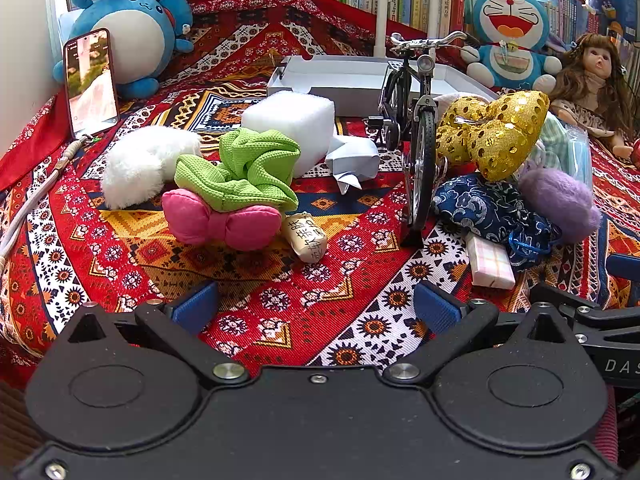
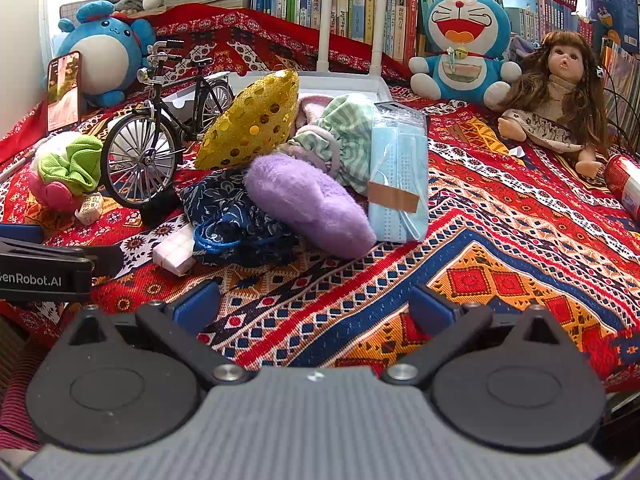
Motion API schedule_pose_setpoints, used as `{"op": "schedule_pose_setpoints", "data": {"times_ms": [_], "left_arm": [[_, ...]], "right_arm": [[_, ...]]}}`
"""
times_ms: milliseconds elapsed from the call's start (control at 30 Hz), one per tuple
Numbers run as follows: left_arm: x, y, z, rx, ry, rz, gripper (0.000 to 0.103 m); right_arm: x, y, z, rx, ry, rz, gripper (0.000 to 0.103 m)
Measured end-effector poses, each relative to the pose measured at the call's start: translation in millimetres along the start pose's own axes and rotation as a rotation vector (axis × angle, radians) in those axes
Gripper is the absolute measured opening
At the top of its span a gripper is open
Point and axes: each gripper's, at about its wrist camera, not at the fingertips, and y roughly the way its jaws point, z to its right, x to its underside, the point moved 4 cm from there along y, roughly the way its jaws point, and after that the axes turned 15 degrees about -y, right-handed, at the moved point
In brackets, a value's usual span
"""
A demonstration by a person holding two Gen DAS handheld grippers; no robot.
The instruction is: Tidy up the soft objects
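Observation:
Soft items lie scattered on a patterned red cloth. In the left wrist view a pink bow cushion [image 1: 222, 222] sits under a green scrunchie [image 1: 244, 170], beside a white fluffy ball [image 1: 140, 164] and a white foam block [image 1: 294, 122]. My left gripper [image 1: 316, 306] is open and empty, short of them. In the right wrist view a purple fuzzy pad [image 2: 304, 202], a dark blue drawstring pouch [image 2: 228, 216], a gold sequin heart [image 2: 252, 120], a striped green cloth [image 2: 344, 136] and a pack of blue face masks [image 2: 396, 172] form a pile. My right gripper [image 2: 314, 306] is open, empty, in front of the pile.
A model bicycle [image 1: 416, 132] stands between the two groups, with a white open box [image 1: 344, 76] behind it. Two blue plush toys [image 1: 128, 28] [image 2: 464, 44], a doll [image 2: 560, 100] and a phone [image 1: 90, 80] line the back. A bookshelf [image 2: 352, 4] rises behind.

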Motion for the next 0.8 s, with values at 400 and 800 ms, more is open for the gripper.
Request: {"op": "schedule_pose_setpoints", "data": {"times_ms": [400, 800], "left_arm": [[-3, 2, -1, 0.005, 0.007, -0.004, 0.103], [1, -3, -13, 0.086, 0.057, 0.063, 0.103]], "right_arm": [[1, 0, -1, 0.005, 0.0, 0.005, 0.103], [8, -2, 2, -0.018, -0.012, 0.101, 0.103]]}}
